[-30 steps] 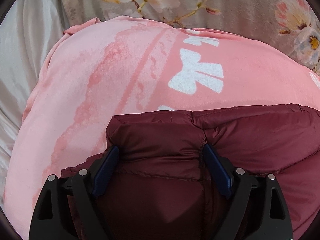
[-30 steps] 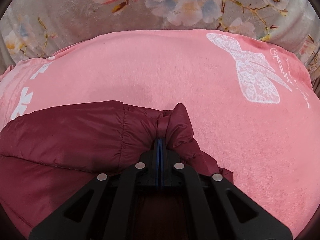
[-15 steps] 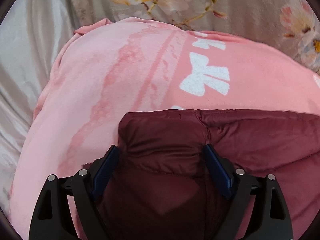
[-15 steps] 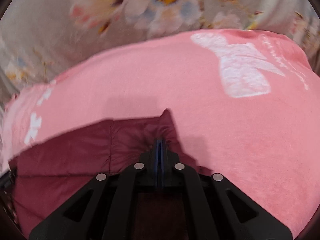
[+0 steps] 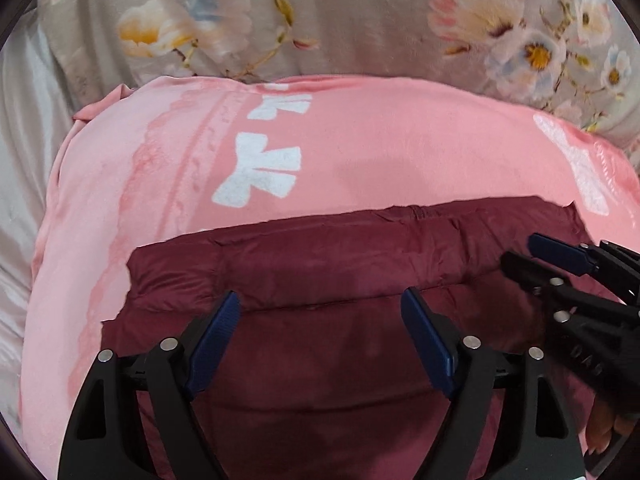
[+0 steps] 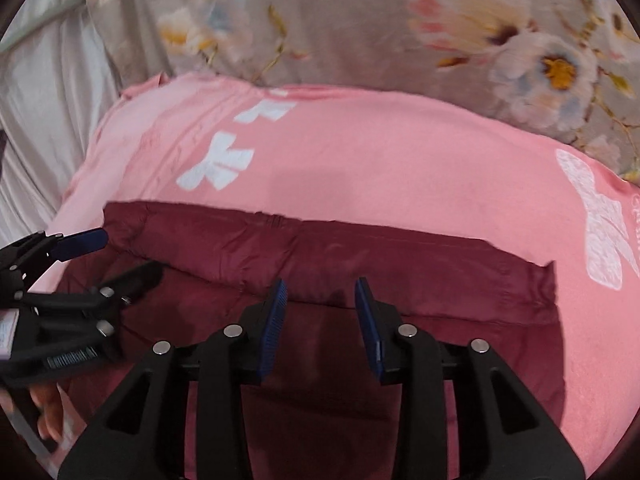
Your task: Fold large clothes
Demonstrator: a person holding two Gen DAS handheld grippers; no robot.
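Note:
A dark red padded jacket point(image 5: 340, 264) lies folded on a pink blanket point(image 5: 380, 148) with white bow prints. Its far folded edge runs straight across both views point(image 6: 360, 256). My left gripper point(image 5: 320, 312) is open and empty, held a little above the jacket's near part. My right gripper point(image 6: 320, 296) is open too, with nothing between its blue pads, above the jacket's middle. Each gripper shows in the other's view: the right one at the right edge point(image 5: 540, 256), the left one at the left edge point(image 6: 116, 256).
A grey bedspread with a flower print point(image 5: 360, 20) lies beyond the pink blanket. Pale satin fabric point(image 5: 24, 128) is bunched at the left. A hand shows at the lower left of the right wrist view point(image 6: 44, 412).
My right gripper was shut on a jacket corner and has let go and opened. Both grippers have pulled back and up; the jacket now lies flat with a straight folded edge.

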